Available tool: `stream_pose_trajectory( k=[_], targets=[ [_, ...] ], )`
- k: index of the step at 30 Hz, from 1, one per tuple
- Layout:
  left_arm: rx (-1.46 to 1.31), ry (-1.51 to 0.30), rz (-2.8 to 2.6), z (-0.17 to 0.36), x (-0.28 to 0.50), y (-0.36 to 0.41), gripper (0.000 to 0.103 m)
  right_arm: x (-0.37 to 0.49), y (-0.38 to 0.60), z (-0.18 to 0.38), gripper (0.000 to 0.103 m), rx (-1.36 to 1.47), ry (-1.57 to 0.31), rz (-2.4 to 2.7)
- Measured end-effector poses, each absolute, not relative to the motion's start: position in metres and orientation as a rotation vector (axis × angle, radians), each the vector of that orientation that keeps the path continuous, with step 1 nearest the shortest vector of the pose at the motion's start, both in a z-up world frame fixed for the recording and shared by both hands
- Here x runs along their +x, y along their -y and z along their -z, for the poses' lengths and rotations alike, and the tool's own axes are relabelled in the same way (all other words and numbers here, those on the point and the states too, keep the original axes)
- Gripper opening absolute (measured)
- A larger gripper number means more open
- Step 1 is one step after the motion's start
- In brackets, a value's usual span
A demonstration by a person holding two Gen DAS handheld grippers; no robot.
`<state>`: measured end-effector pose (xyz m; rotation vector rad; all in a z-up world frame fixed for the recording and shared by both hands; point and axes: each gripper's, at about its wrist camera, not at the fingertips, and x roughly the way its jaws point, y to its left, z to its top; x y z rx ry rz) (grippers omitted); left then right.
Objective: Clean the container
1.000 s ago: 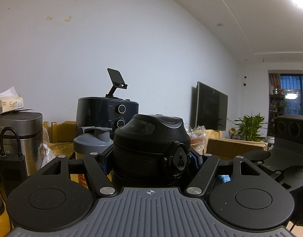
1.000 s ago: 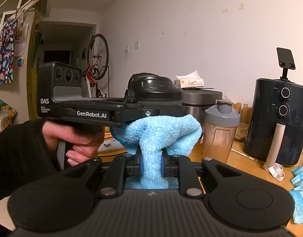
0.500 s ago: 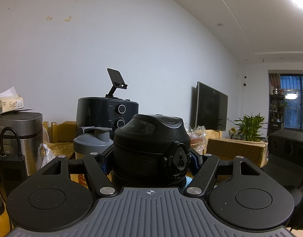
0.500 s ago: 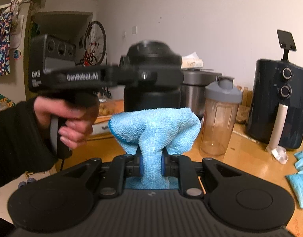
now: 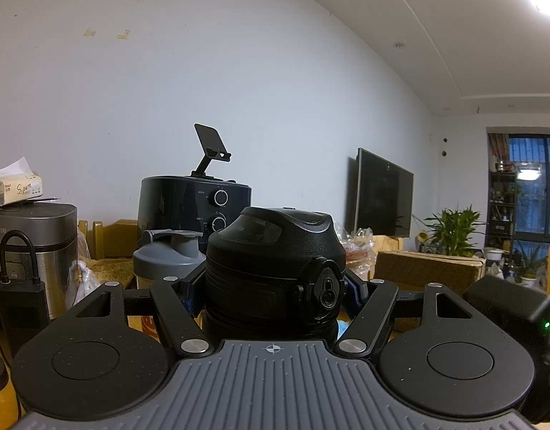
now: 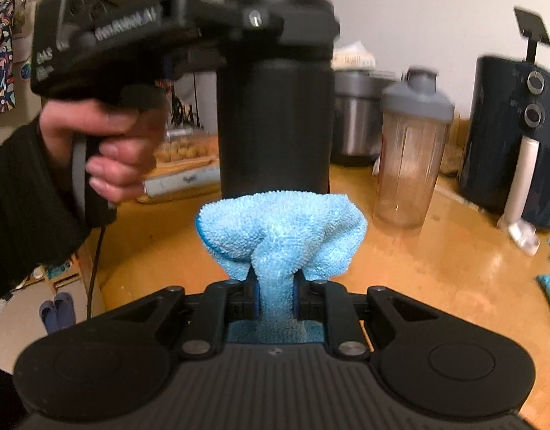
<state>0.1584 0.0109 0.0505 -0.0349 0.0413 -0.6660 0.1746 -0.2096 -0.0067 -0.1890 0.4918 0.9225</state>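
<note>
Cloth [image 6: 280, 231] dropped down the bottle [image 6: 275, 122], shaker [image 6: 411, 150] beside.

Bare orange wooden tabletop [image 6: 436, 272] lies open right of the tall matte-black lidded bottle [image 6: 275, 114]. Behind that gap stand a clear grey-lidded shaker cup [image 6: 411, 150], a steel rice cooker [image 6: 353, 118] and a dark air fryer [image 6: 518, 136]. On the left, a hand [image 6: 106, 143] blocks the bottle's flank.

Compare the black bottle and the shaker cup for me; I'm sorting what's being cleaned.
The black bottle is opaque and clamped near its lid by the left gripper; the shaker cup is see-through, grey-lidded, and stands free on the table. Both are upright and capped.
</note>
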Motion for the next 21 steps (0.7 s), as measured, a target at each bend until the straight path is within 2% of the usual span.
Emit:
stream_pose_trajectory(
  k=[21],
  targets=[
    [-0.037, -0.041, 0.665, -0.05, 0.158, -0.011, 0.068, 0.176, 0.196, 0.028, 0.009, -0.267, -0.561, -0.915]
  ],
)
